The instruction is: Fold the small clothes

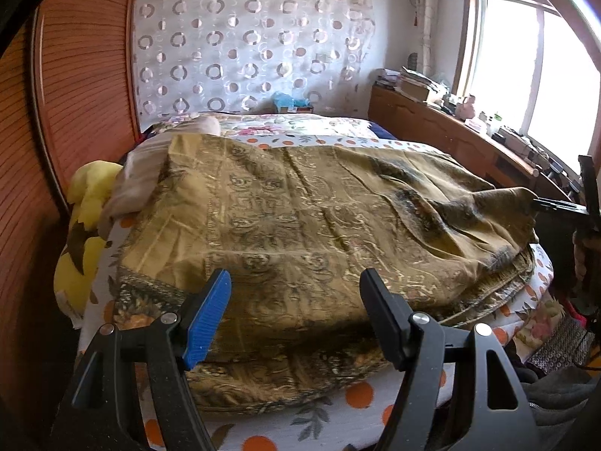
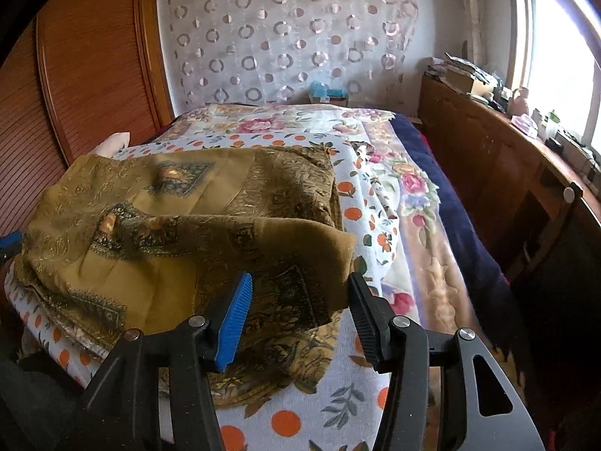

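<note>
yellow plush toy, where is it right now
In the left wrist view, the yellow plush toy sits at the bed's left edge, between the wooden wardrobe and the olive patterned cloth.

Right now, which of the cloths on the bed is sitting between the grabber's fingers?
The brown patterned cloth. It lies on top, reaching between the open right gripper; the orange-dotted sheet and flowered blanket lie underneath.

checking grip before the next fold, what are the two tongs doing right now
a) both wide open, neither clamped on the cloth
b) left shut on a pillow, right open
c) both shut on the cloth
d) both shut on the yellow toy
a: the left tongs and the right tongs both stand wide open over the olive patterned cloth, with a clear gap between the pads of each.
</note>
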`<state>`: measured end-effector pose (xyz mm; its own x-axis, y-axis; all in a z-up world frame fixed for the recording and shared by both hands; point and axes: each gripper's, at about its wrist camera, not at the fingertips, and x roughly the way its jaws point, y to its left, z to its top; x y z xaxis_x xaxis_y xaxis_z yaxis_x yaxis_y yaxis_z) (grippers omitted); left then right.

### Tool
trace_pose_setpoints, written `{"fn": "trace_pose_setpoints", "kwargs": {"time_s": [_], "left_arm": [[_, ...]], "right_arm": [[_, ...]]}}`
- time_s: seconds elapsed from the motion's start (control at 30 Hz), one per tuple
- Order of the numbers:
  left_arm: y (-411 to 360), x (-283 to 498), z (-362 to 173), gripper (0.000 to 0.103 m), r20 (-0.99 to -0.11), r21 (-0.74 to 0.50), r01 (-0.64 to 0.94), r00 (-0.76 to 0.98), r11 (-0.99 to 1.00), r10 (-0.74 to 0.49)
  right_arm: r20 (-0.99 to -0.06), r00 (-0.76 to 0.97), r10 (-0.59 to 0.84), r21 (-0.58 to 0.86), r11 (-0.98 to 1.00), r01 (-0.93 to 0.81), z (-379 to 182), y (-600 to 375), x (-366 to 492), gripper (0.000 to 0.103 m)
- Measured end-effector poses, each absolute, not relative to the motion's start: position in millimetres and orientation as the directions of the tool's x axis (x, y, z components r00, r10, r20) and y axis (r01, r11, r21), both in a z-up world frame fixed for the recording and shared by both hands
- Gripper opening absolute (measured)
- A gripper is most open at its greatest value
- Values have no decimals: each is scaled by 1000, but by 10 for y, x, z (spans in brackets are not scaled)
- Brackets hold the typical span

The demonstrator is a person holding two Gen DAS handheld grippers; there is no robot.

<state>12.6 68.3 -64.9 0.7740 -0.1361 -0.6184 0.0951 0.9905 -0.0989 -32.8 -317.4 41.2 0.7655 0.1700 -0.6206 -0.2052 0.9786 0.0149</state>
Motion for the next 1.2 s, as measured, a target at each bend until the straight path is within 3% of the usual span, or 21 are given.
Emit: {"fn": "trace_pose_setpoints", "kwargs": {"time_s": [0.27, 0.5, 0.87, 0.9, 1.0, 1.2], "left_arm": [[819, 119, -612, 72, -605, -96, 53, 790, 994, -100], [846, 102, -626, 72, -603, -98, 50, 791, 994, -99], [808, 121, -728, 72, -622, -95, 58, 776, 994, -105], [809, 124, -731, 72, -623, -96, 58, 775, 994, -106], [808, 125, -732, 72, -623, -96, 58, 775, 994, -106], [807, 124, -734, 72, -622, -100, 58, 775, 993, -108]], "right_arm": [[-571, 789, 226, 62, 970, -233, 754, -3314, -91, 54], [-694, 679, 241, 94, 965, -246, 494, -3293, 408, 54], [-773, 589, 236, 104, 963, -250, 74, -3238, 206, 54], [-769, 588, 250, 117, 960, -255, 78, -3234, 210, 51], [-753, 583, 305, 153, 943, -296, 141, -3178, 230, 17], [-633, 590, 501, 294, 860, -416, 367, -3072, 161, 11]]}}
